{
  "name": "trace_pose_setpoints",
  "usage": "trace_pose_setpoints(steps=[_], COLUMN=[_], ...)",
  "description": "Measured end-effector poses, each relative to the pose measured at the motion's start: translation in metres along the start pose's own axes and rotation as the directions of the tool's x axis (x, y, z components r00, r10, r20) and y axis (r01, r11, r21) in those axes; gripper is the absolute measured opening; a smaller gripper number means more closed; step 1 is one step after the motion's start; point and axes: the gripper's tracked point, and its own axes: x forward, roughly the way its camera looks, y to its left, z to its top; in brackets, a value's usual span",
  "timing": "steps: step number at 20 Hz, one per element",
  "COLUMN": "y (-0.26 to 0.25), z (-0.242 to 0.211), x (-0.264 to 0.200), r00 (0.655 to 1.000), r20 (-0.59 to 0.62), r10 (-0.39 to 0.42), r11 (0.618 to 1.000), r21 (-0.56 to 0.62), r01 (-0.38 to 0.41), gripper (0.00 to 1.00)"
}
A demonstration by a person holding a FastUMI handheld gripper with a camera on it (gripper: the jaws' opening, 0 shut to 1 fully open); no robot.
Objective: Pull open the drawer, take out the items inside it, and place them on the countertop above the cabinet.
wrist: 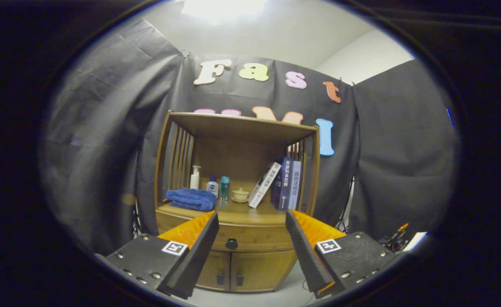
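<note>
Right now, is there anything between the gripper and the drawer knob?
Nothing visible. The open gripper has empty fingers, and the black drawer knob sits beyond them in the gap, with only open space ahead. The drawer is shut.

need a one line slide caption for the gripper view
Open tongs approach the wooden cabinet's closed drawer, its black knob between them; folded blue towel on the countertop.

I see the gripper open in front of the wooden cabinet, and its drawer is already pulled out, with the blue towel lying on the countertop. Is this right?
Not quite. The gripper view shows the drawer closed, its front flush with the cabinet and its dark knob untouched. The rest holds: the gripper is open in front of the wooden cabinet, and the blue towel lies on the countertop.
</note>
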Motion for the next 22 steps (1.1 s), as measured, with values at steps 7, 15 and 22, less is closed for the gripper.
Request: trace_pose_setpoints(steps=[7, 15, 22], y=[0.014, 0.065, 0.074], z=[-0.072, -0.170, -0.231], x=[0.078, 0.158, 0.198], r00=[0.998, 0.968, 0.931], r20=[-0.040, -0.201, -0.342], r10=[0.038, 0.147, 0.130], r11=[0.982, 0.972, 0.984], r21=[0.189, 0.211, 0.160], r01=[-0.030, -0.104, -0.078], gripper=[0.94, 0.88, 0.72])
